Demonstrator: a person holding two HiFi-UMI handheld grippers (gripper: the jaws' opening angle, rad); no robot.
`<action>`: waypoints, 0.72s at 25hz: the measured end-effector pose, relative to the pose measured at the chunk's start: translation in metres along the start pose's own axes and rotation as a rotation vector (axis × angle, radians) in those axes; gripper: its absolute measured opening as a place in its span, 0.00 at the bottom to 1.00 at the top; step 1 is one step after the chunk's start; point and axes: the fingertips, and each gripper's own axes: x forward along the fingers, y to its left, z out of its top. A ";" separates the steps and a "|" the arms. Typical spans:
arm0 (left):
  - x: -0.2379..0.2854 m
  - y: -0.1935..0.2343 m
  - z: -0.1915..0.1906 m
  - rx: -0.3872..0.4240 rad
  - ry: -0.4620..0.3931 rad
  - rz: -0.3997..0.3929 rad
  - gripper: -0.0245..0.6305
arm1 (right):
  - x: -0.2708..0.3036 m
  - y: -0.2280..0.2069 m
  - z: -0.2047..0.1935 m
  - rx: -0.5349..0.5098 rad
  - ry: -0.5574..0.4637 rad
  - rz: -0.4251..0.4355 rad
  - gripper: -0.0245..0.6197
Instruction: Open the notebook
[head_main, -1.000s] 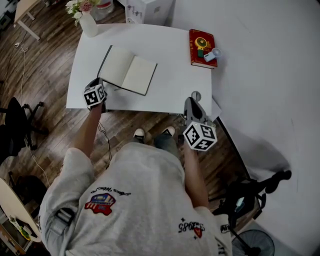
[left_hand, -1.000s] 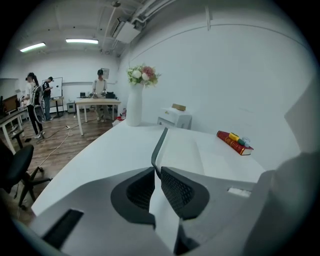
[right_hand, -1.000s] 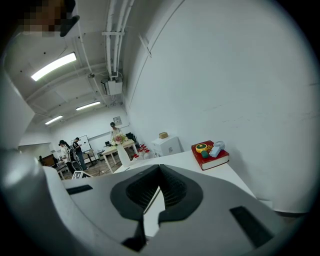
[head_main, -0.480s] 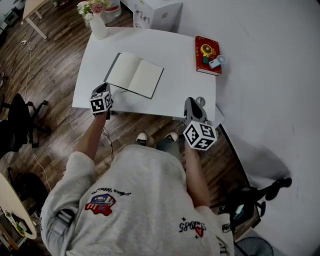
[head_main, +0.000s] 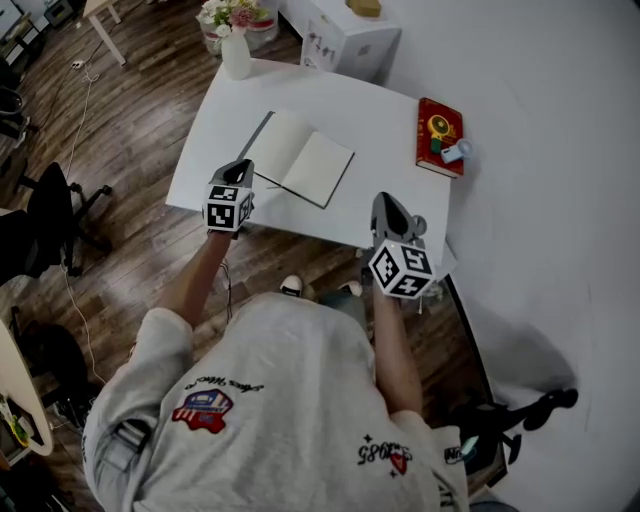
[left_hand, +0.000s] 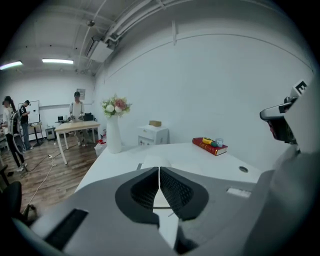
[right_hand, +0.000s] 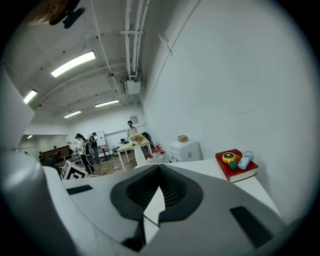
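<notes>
The notebook (head_main: 300, 158) lies open and flat on the white table (head_main: 370, 125), showing blank cream pages and a dark cover edge on its left. My left gripper (head_main: 243, 165) hovers just off the notebook's near left corner. Its jaws are closing the last bit and the pads meet with nothing between them (left_hand: 159, 169). Past them, in the left gripper view, the notebook (left_hand: 150, 161) shows low on the table. My right gripper (head_main: 382, 199) hangs over the table's front edge, right of the notebook, shut and empty (right_hand: 159, 168).
A red book (head_main: 440, 137) with small objects on top lies at the table's far right. A white vase of flowers (head_main: 236, 50) stands at the far left corner, with a white cabinet (head_main: 350, 40) behind. Wooden floor and an office chair (head_main: 50, 215) lie to the left.
Both grippers have lifted, the left one rising off the table beside the notebook's corner. The notebook stays open and has not moved on the table.
</notes>
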 end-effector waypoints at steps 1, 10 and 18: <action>-0.004 -0.003 0.007 0.017 -0.017 -0.008 0.05 | 0.002 0.004 0.002 -0.007 -0.003 0.004 0.02; -0.044 -0.035 0.070 0.113 -0.185 -0.094 0.05 | 0.005 0.028 0.013 -0.079 -0.041 0.034 0.02; -0.064 -0.064 0.105 0.118 -0.270 -0.161 0.05 | -0.001 0.033 0.025 -0.149 -0.093 0.058 0.02</action>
